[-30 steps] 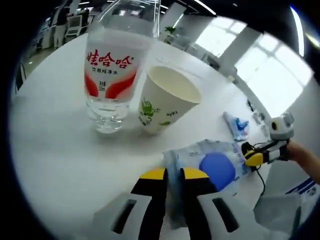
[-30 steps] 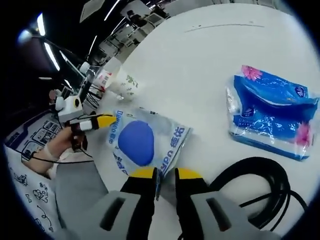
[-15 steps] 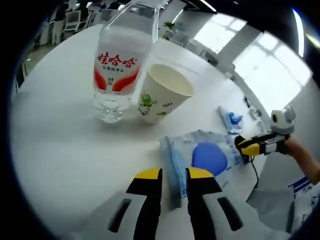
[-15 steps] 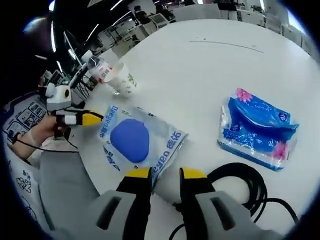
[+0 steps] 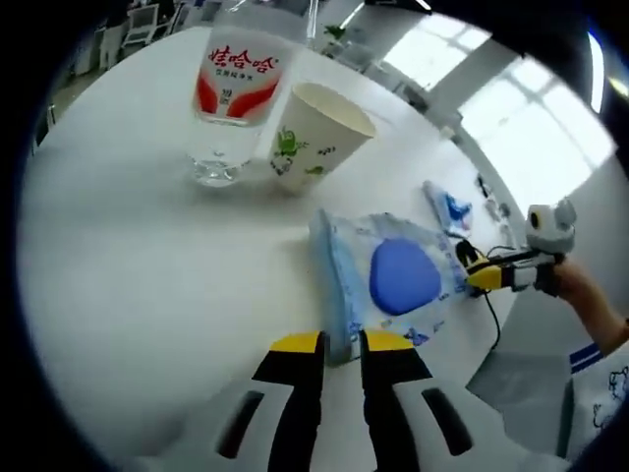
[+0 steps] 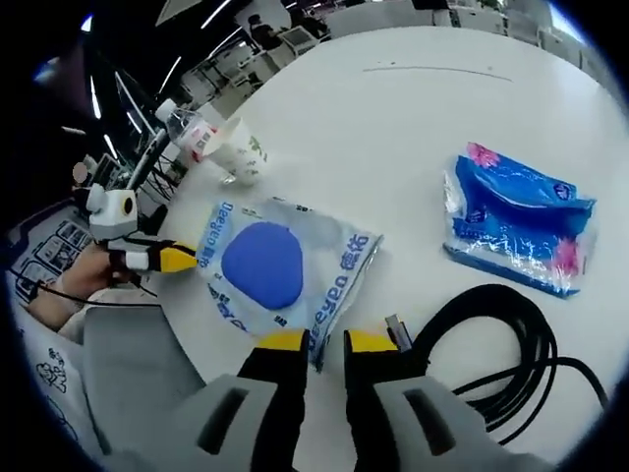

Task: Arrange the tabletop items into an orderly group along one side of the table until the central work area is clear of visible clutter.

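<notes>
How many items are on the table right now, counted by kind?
Bottle: 1
Paper cup: 1
Wipes pack: 1
Tissue pack: 1
Black cable: 1
Total: 5

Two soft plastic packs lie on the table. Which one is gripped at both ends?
The wet-wipes pack with the big blue oval: each hand-held gripper pinches an edge. The blue tissue pack with pink flowers lies untouched beside the black cable.
</notes>
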{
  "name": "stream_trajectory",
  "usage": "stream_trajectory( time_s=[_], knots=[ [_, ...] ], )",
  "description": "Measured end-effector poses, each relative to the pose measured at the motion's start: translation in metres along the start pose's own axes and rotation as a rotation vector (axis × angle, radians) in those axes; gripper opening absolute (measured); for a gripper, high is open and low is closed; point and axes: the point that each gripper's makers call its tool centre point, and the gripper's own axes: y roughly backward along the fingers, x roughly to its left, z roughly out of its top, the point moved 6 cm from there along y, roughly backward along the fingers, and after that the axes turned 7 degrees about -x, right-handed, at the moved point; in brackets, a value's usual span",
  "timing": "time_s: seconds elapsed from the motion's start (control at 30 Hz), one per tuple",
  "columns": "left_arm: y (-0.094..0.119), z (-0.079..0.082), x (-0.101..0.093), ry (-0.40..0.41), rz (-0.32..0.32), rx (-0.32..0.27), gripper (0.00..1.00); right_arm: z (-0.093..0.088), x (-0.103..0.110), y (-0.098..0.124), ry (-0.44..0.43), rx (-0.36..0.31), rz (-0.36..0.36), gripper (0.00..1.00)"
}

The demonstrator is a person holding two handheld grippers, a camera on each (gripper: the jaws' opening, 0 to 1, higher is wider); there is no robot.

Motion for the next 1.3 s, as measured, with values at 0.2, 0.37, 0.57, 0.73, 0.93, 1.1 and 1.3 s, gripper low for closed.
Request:
stream_trajectory(
  time_s=[0.2, 0.37, 0.57, 0.73, 0.93, 1.1, 1.3],
  knots=[
    [-0.006, -0.004, 0.004, 0.01, -0.001, 0.016, 0.07, -0.003, 0.0, -0.003, -0.003, 0.006, 0.008, 0.09],
    [-0.006, -0.005, 0.003, 0.018, 0.004, 0.016, 0.04, -0.006, -0.001, -0.004, -0.003, 0.016, 0.011, 0.04],
    [-0.007, -0.007, -0.001, 0.036, 0.004, 0.01, 0.01, -0.007, -0.002, -0.005, -0.017, 0.015, 0.018, 0.0],
    [-0.007, -0.005, -0.006, 0.009, -0.01, -0.02, 0.0, -0.006, -0.001, -0.003, -0.006, 0.008, 0.015, 0.0],
    [-0.005, 0.005, -0.016, -0.006, -0.038, -0.059, 0.0, 0.001, 0.002, 0.009, 0.008, -0.026, 0.003, 0.0],
    [-0.007, 0.02, -0.029, -0.026, -0.067, -0.091, 0.0, 0.009, 0.0, 0.019, 0.012, -0.062, -0.013, 0.0],
    [-0.013, 0.037, -0.037, -0.041, -0.089, -0.123, 0.0, 0.022, -0.008, 0.03, -0.01, -0.131, -0.032, 0.0]
  ],
)
